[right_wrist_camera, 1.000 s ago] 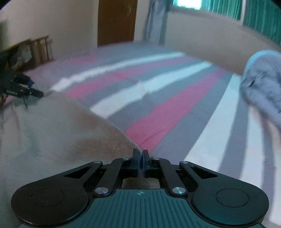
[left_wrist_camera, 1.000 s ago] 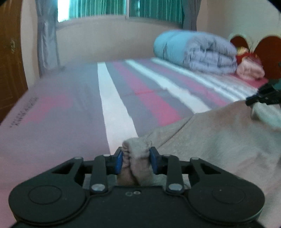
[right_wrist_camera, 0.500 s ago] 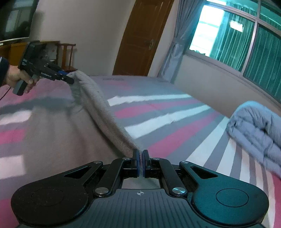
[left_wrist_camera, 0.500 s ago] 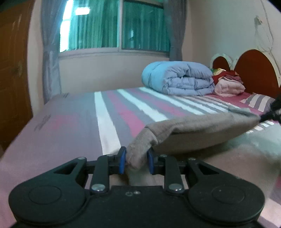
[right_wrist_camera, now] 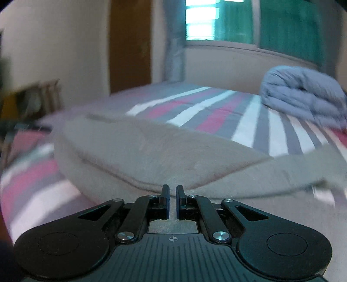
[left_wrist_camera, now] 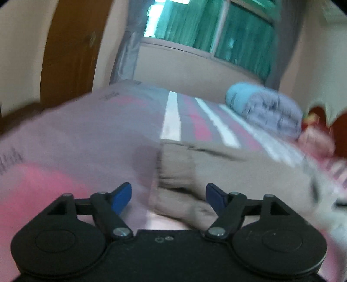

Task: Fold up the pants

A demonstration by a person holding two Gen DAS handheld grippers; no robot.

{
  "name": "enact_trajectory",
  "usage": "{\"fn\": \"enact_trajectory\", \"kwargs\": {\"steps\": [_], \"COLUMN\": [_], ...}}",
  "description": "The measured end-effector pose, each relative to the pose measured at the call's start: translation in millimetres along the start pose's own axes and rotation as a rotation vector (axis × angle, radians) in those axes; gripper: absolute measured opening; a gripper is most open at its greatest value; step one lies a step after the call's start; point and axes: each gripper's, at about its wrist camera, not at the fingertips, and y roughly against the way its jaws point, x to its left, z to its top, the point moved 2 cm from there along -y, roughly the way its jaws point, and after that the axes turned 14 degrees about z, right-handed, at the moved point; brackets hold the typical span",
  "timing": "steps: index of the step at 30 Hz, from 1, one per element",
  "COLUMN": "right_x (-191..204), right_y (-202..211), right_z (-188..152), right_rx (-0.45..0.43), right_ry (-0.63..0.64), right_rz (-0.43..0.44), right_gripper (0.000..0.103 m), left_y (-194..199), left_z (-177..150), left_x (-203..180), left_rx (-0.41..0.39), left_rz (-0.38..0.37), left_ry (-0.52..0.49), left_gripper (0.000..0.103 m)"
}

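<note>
The beige pants [left_wrist_camera: 227,169] lie folded on the striped bed. In the left wrist view my left gripper [left_wrist_camera: 168,196] is open, its blue pads wide apart, and the pants' cuffed end [left_wrist_camera: 175,171] lies loose between and beyond them. In the right wrist view the pants [right_wrist_camera: 151,151] lie doubled over in front of my right gripper [right_wrist_camera: 171,200]. Its jaws stand a narrow gap apart; I cannot tell whether cloth is pinched between them. Both views are blurred.
The bed sheet [left_wrist_camera: 86,134] has pink, grey and white stripes. A rolled blue-grey duvet [right_wrist_camera: 303,93] lies at the far side of the bed, also in the left wrist view [left_wrist_camera: 266,110]. A wooden door [right_wrist_camera: 130,43] and window [right_wrist_camera: 249,19] are behind.
My left gripper has opened and let go of the pants' end. The lifted fabric has come down onto the bed, folded over. My right gripper's jaws have parted slightly.
</note>
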Motion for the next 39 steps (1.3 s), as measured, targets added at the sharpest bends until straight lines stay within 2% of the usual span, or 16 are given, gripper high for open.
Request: {"fn": "enact_trajectory", "kwargs": {"steps": [1, 3, 5, 7, 8, 9, 10, 12, 17, 25, 27, 29, 30, 34, 39], "right_x": [-3.3, -8.4, -15.4, -23.4, -25.3, -26.0, -26.5, -31.9, -46.8, -82.4, -93.5, -101.3, -104.0, -96.4, -67.7], "right_y": [1.7, 7.5, 5.4, 3.2, 8.2, 14.0, 19.8, 22.9, 14.6, -11.6, -16.0, -17.2, -18.4, 2.4, 46.1], "right_z": [1.5, -2.8, -2.7, -2.2, -3.2, -2.8, -4.4, -1.7, -0.1, -12.8, -12.8, -6.5, -3.9, 14.1, 24.3], "right_rx": [-0.016, -0.044, -0.065, -0.096, -0.113, -0.129, -0.144, -0.158, -0.163, -0.186, -0.196, -0.201, -0.188, -0.225, -0.273], "right_ry": [-0.043, -0.147, -0.261, -0.375, -0.403, -0.416, -0.416, -0.423, -0.524, -0.824, -0.893, -0.921, -0.919, -0.815, -0.685], "right_rz": [-0.009, -0.012, -0.015, -0.002, -0.007, -0.019, -0.024, -0.017, -0.001, 0.053, 0.052, 0.042, 0.038, 0.061, 0.087], "right_gripper": [0.003, 0.003, 0.004, 0.016, 0.021, 0.033, 0.038, 0.038, 0.037, 0.037, 0.037, 0.017, 0.005, 0.005, 0.005], "left_y": [-2.9, -15.6, -31.9, -46.2, -51.9, -59.0, -66.6, -78.7, -90.2, -109.3, -111.9, -112.2, -110.6, -91.6, -66.9], "left_z": [0.8, 2.9, 6.0, 4.0, 1.3, -0.1, -3.7, -10.4, -22.5, -17.9, -12.6, -3.0, 3.3, 27.1, 40.1], "left_x": [-3.1, -0.6, -1.9, -5.9, -6.4, -7.1, -4.8, 0.8, 18.9, 25.8, 26.0, 22.9, 22.0, 19.8, 16.0], "left_rx": [0.031, 0.100, 0.169, 0.224, 0.243, 0.263, 0.279, 0.299, 0.275, 0.271, 0.277, 0.289, 0.287, 0.250, 0.265], "left_rz": [-0.027, -0.079, -0.147, -0.214, -0.207, -0.193, -0.186, -0.171, -0.186, -0.176, -0.135, -0.115, -0.126, -0.185, -0.193], "left_ry": [0.053, 0.176, 0.298, 0.391, 0.410, 0.425, 0.442, 0.489, 0.631, 0.697, 0.688, 0.660, 0.653, 0.613, 0.526], "left_gripper": [0.066, 0.052, 0.046, 0.046, 0.046, 0.046, 0.046, 0.042, 0.036, 0.035, 0.022, 0.018, 0.016, 0.014, 0.014]}}
